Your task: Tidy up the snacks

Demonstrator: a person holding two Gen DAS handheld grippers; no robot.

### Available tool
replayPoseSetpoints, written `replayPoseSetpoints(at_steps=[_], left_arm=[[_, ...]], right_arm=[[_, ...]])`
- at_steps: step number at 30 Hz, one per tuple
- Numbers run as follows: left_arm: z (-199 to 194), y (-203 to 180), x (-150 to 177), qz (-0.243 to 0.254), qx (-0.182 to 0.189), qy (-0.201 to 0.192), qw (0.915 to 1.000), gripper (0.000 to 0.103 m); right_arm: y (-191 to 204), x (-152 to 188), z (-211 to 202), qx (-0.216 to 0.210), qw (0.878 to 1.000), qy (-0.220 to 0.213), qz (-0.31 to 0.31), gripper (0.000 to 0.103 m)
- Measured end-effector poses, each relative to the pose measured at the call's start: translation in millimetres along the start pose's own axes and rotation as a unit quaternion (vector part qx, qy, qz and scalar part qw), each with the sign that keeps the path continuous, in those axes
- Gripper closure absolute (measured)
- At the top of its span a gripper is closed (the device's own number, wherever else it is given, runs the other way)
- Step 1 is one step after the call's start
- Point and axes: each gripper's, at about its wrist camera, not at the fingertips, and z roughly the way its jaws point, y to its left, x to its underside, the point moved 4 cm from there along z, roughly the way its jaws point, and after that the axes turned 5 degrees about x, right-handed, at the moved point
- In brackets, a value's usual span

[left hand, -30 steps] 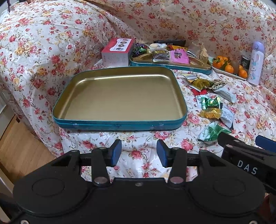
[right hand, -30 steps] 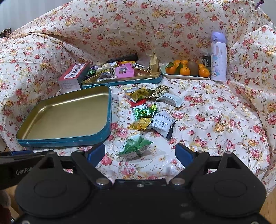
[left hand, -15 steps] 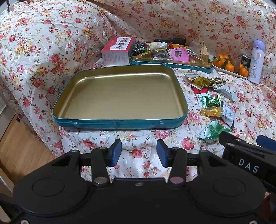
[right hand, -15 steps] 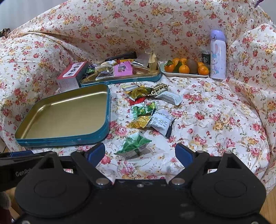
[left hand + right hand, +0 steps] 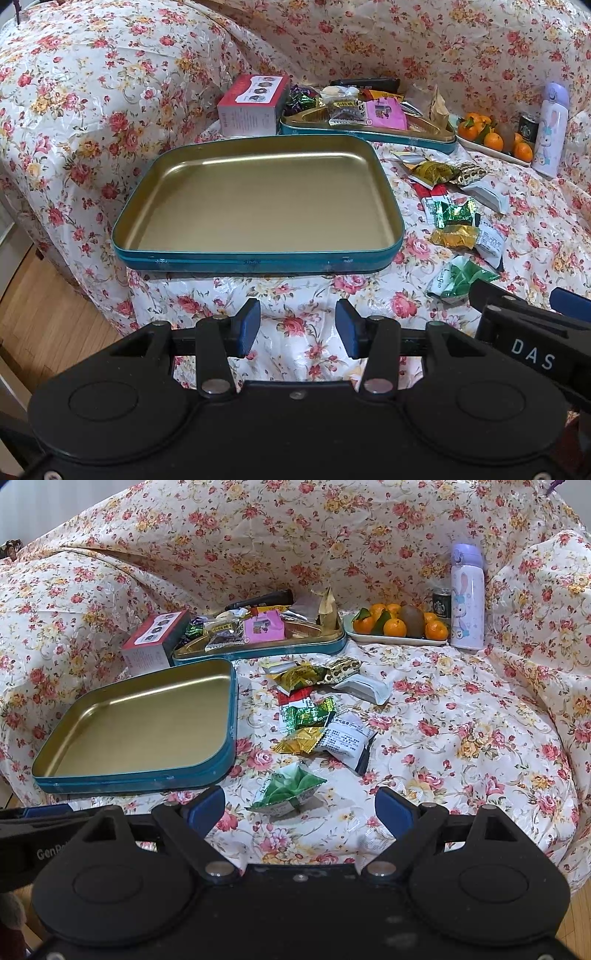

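Above the green foil snack packet [image 5: 286,789], the right gripper [image 5: 299,808] hangs wide-jawed, seemingly lined up to grab it; left gripper [image 5: 297,328], narrower and empty, fronts the shallow teal-and-gold tin tray [image 5: 258,258]

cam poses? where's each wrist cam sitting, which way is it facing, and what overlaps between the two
Left wrist: on the left gripper, low at the sofa's front edge, facing the empty tin; its own open fingers show, plus the right gripper entering at right.
Right wrist: on the right gripper, further right, facing the green packet and loose snacks; its own wide-open fingers show, plus the left gripper's body at left.
Shared: empty tin, filled tin, green packet, orange plate, bottle.
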Motion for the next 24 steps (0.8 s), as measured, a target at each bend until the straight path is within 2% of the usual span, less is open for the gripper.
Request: replayPoseSetpoints(at_steps=[24], left_arm=[[2.8,3.7,-0.4,-0.003,-0.007,-0.005,1.0,0.05]], right_arm=[[0.5,-0.3,1.0,0.004,1.0,-0.004,0.003,0.01]])
